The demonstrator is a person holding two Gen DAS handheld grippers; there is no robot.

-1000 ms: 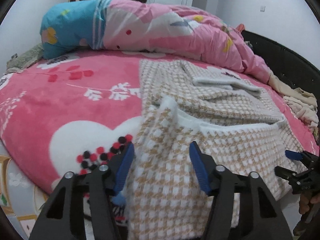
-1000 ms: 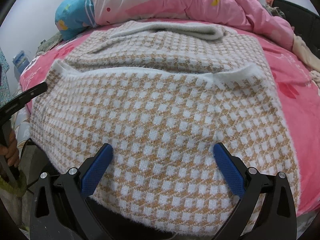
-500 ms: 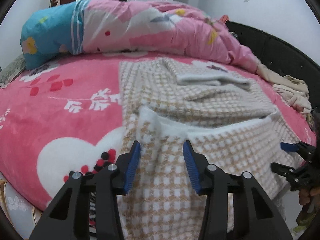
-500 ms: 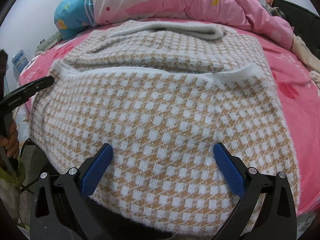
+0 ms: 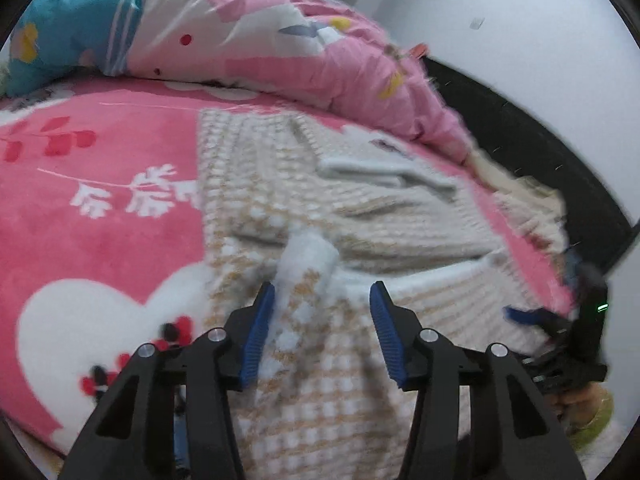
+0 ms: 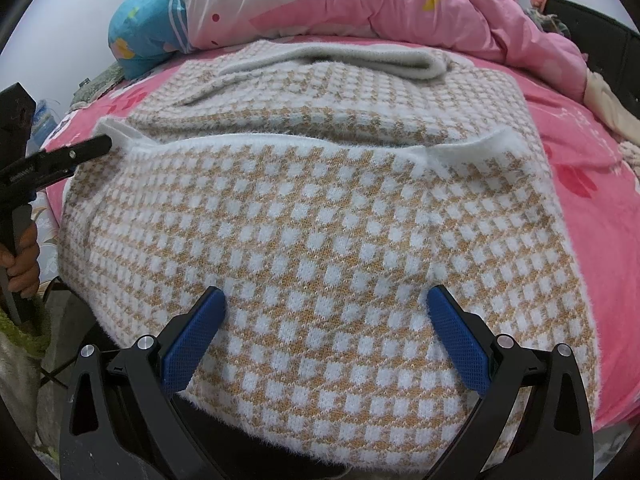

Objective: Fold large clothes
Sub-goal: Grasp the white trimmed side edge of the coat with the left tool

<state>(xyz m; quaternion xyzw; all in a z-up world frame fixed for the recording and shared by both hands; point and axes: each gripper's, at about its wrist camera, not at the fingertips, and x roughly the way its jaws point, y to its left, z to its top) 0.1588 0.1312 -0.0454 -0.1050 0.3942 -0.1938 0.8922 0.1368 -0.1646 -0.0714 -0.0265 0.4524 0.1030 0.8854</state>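
One checked tan-and-white knit garment [image 6: 320, 208] lies on one pink blanket [image 5: 100, 200] printed with one large white heart [image 5: 80, 320]. One pink-and-blue duvet [image 6: 360, 4] is bunched behind it. Two grippers show, the left gripper [image 5: 322, 332] and the right gripper [image 6: 324, 340], and one hand [image 6: 24, 264].

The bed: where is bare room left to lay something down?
Bare pink blanket lies left of the checked sweater, below the rolled quilt. A narrower strip runs along the sweater's right. The far right edge is crowded with cream clothes.
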